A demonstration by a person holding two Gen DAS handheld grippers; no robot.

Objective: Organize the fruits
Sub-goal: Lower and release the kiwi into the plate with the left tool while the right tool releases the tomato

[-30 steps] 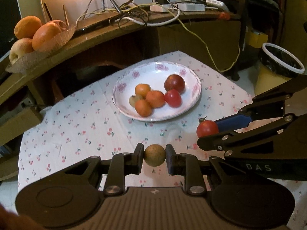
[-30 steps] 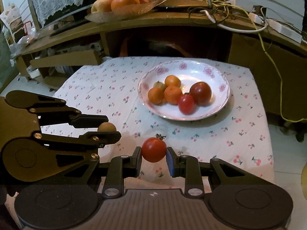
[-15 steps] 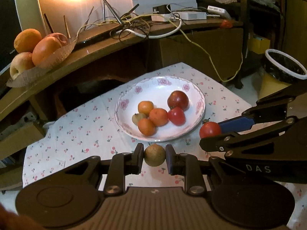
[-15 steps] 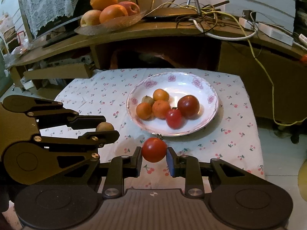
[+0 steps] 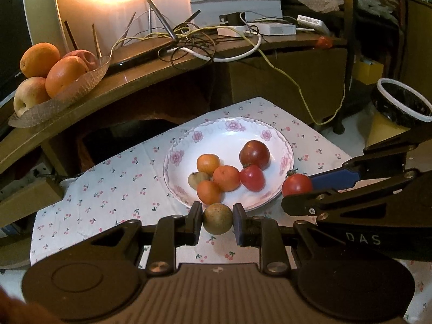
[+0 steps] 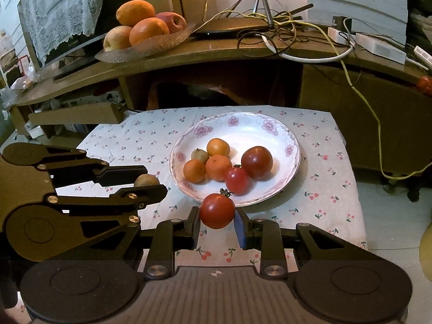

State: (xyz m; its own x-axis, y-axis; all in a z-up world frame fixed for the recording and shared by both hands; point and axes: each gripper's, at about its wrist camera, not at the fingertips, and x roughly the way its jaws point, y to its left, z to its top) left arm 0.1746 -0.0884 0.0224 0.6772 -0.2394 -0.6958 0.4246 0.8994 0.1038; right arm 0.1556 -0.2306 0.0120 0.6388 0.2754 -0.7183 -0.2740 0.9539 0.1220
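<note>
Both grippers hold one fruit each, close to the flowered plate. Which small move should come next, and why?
Probably ease the left gripper forward until its brown fruit hangs over the plate, then open. The fruit is only at the near rim, and the bare spot beside the three orange fruits looks free. The right gripper should wait with its tomato.

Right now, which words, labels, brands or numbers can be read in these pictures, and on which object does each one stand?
"DAS": pale letters on the black body of the right tool, seen from the left wrist camera.
Pale letters on the dark screen frame at the far left: too blurred to read.
Print on the white power strip: too small to read.
</note>
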